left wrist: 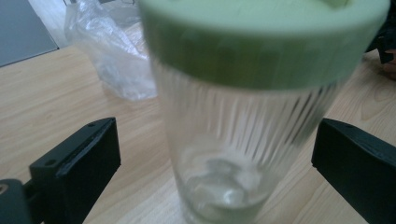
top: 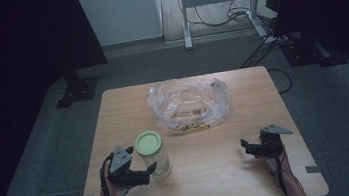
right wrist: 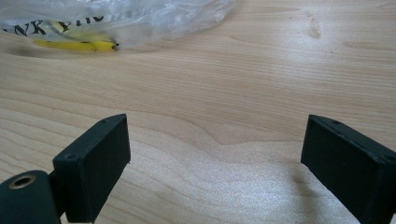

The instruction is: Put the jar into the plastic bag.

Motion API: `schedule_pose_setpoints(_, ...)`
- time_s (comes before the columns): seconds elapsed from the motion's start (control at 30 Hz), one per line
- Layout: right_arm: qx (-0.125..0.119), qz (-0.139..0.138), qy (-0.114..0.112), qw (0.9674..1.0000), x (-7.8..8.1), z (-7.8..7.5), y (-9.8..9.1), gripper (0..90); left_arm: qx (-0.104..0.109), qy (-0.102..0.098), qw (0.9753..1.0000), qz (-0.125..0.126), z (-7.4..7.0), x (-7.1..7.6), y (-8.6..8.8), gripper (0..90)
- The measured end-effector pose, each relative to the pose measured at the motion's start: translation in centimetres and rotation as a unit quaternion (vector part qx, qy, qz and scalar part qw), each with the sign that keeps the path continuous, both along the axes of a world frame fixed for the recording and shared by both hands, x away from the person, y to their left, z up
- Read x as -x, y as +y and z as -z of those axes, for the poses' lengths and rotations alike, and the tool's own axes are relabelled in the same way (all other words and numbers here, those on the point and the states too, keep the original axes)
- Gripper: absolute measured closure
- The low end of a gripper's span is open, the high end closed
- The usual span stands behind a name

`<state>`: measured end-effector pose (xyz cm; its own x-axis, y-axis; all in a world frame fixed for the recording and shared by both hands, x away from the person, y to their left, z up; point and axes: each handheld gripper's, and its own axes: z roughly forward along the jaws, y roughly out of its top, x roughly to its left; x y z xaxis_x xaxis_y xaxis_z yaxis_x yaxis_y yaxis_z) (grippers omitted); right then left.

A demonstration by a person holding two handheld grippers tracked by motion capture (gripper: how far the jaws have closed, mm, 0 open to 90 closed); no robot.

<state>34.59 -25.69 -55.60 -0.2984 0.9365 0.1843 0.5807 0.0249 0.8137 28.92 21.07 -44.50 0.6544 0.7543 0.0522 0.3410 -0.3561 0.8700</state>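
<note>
Green-lidded jar [top: 152,154] between spread left gripper [top: 147,171], right gripper [top: 247,148] spread, wooden table [top: 222,172], grey carpet [top: 44,159].

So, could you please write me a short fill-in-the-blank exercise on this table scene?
1. The glass jar has a lid coloured ____.
2. The jar stands between the open jaws of the ____ gripper.
3. The crumpled plastic bag lies on the ____ table.
4. The right gripper holds ____.

Missing words: green; left; wooden; nothing

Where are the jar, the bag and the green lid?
jar [left wrist: 233,154], left gripper view, ribbed glass wall.
bag [top: 189,101], high view, crinkled clear plastic middle.
lid [top: 148,143], high view, flat green top.
</note>
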Motion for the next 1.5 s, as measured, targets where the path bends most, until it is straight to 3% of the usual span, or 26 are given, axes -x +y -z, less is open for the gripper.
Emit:
schedule_pose_setpoints(0.2, -0.004, -0.002, 0.004, 1.0, -0.1, 0.0, -0.1, 7.9, -0.014, -0.001, 0.9998, 0.017, -0.6, -0.5, -1.7, 1.2)
schedule_pose_setpoints(0.6, 0.005, -0.01, 0.005, 0.9999, -0.1, 0.0, 0.1, 7.9, -0.016, -0.005, 0.9999, 0.0, -1.1, -2.4, -3.4, 3.2)
schedule_pose_setpoints(0.77, 0.009, -0.012, 0.006, 0.9999, -0.1, 0.0, 0.2, 7.9, 0.01, -0.015, 0.9998, -0.001, -0.9, -2.6, -3.4, 9.5)
schedule_pose_setpoints(0.93, 0.009, -0.011, 0.006, 0.9999, -0.1, 0.0, 0.2, 7.9, 0.02, -0.017, 0.9996, -0.001, -0.8, -2.6, -3.2, 10.6)
schedule_pose_setpoints(1.5, 0.01, -0.014, 0.005, 0.9998, -0.1, 0.0, 0.3, 7.8, 0.016, -0.013, 0.9998, 0.005, -1.0, -2.5, -3.3, 10.8)
